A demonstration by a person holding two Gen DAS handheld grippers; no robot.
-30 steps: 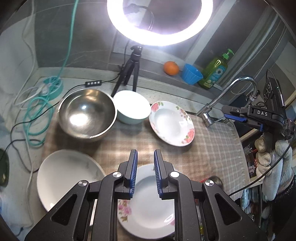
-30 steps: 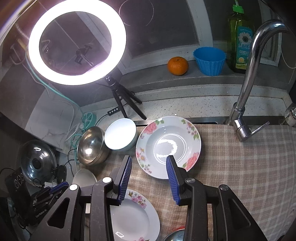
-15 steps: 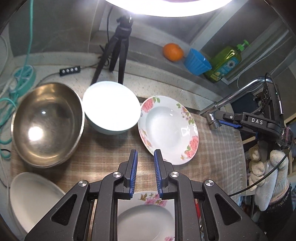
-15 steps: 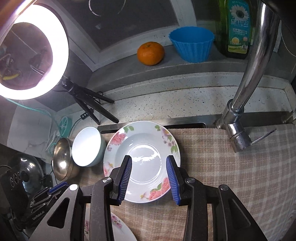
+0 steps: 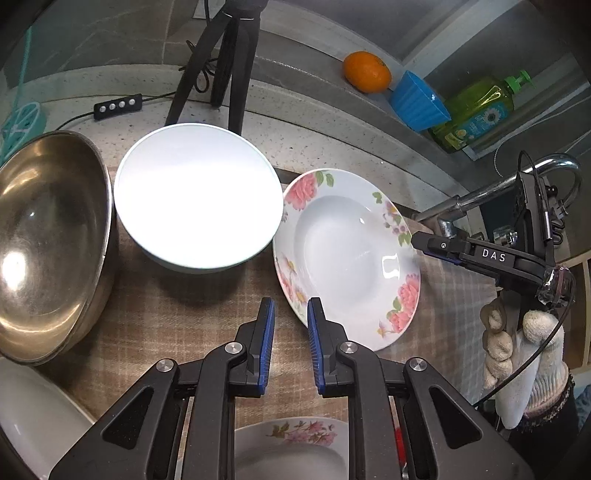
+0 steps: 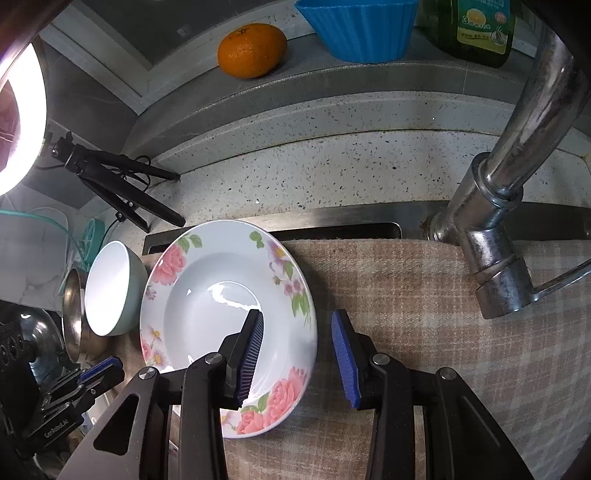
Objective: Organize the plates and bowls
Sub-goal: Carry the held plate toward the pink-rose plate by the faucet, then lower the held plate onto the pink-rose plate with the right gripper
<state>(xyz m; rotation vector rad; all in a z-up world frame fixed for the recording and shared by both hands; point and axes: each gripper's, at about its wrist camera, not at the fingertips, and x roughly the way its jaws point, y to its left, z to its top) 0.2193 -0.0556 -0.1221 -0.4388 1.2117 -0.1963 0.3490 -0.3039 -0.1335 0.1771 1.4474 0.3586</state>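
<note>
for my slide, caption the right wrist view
Open right gripper straddling the rim of a floral plate on checked cloth.

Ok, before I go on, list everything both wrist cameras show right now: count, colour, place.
Floral plate: one, white with pink roses, on the checked cloth.
Second floral plate: one, white and pink, near edge, partly hidden.
White bowl: one, left of the floral plate.
Steel bowl: one, silver, far left.
Plain white dish: one, bottom left corner.
Checked cloth: one, beige, under the dishes.
Orange: one, on the ledge.
Blue cup: one, beside the orange.
Soap bottle: one, green, on the ledge.
Faucet: one, chrome.
Tripod: one, black.
Left gripper: black, blue pads, open.
Right gripper: open, astride the floral plate's rim.
Gloved hand: one, white.
</note>
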